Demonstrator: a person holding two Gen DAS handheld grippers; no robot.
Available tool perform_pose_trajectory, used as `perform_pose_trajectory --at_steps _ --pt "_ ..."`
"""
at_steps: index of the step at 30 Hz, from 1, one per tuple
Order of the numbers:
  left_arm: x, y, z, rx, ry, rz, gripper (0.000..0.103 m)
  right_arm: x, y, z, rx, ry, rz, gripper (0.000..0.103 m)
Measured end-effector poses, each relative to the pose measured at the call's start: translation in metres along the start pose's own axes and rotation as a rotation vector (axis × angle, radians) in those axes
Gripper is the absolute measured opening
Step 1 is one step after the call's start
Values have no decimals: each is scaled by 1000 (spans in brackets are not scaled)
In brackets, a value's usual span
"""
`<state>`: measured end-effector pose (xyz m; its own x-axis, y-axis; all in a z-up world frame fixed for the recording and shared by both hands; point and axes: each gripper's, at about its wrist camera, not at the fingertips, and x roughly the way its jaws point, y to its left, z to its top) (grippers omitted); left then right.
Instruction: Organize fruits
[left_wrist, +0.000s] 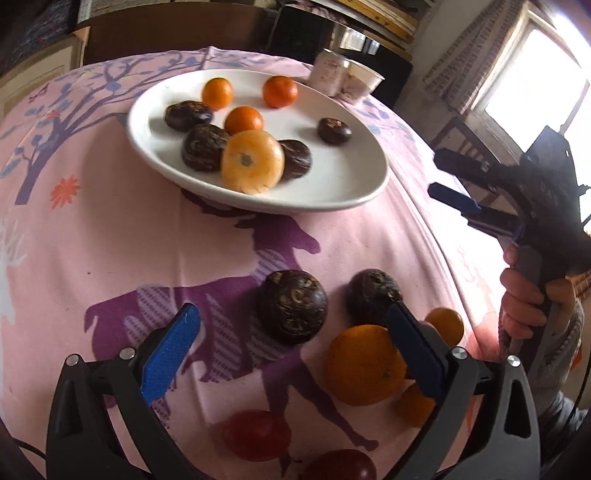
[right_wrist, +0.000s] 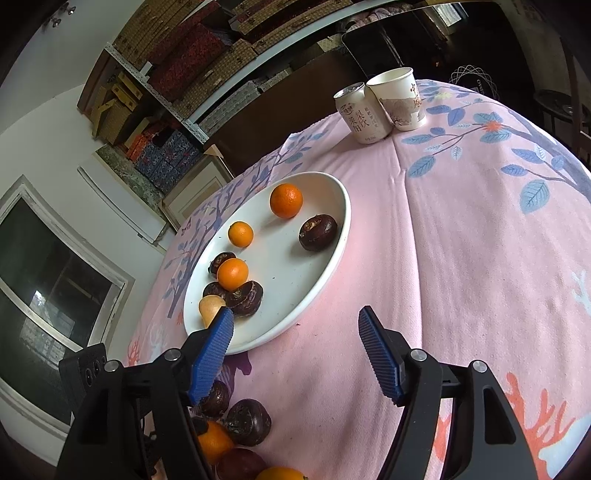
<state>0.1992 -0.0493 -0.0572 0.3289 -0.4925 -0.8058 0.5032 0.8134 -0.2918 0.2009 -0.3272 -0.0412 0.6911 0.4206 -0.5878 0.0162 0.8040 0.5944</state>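
A white plate (left_wrist: 332, 184) on the pink cloth holds three small oranges, several dark brown fruits and a pale yellow fruit (left_wrist: 253, 161); it also shows in the right wrist view (right_wrist: 295, 295). My left gripper (left_wrist: 295, 332) is open over loose fruit: a dark brown fruit (left_wrist: 292, 305) lies between its fingers, another (left_wrist: 371, 297) and an orange (left_wrist: 364, 365) by its right finger, red fruits (left_wrist: 256, 435) nearer. My right gripper (right_wrist: 295, 350) is open and empty above the cloth beside the plate; it also shows in the left wrist view (left_wrist: 448, 177).
A drink can (right_wrist: 364, 114) and a paper cup (right_wrist: 400, 99) stand together at the table's far edge. Loose dark fruits (right_wrist: 247, 421) and oranges (right_wrist: 214, 441) lie on the cloth at my right gripper's lower left. Shelves with boxes stand behind the table.
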Motion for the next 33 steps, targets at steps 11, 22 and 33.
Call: perform_pose_trajectory --at_steps 11,22,33 --pt "-18 35 5 -115 -55 104 98 2 0 0 2 8 0 71" --pt "4 21 24 40 57 198 99 2 -2 0 7 13 -2 71" --pt "-14 34 7 44 12 282 99 6 2 -3 -8 25 -2 71"
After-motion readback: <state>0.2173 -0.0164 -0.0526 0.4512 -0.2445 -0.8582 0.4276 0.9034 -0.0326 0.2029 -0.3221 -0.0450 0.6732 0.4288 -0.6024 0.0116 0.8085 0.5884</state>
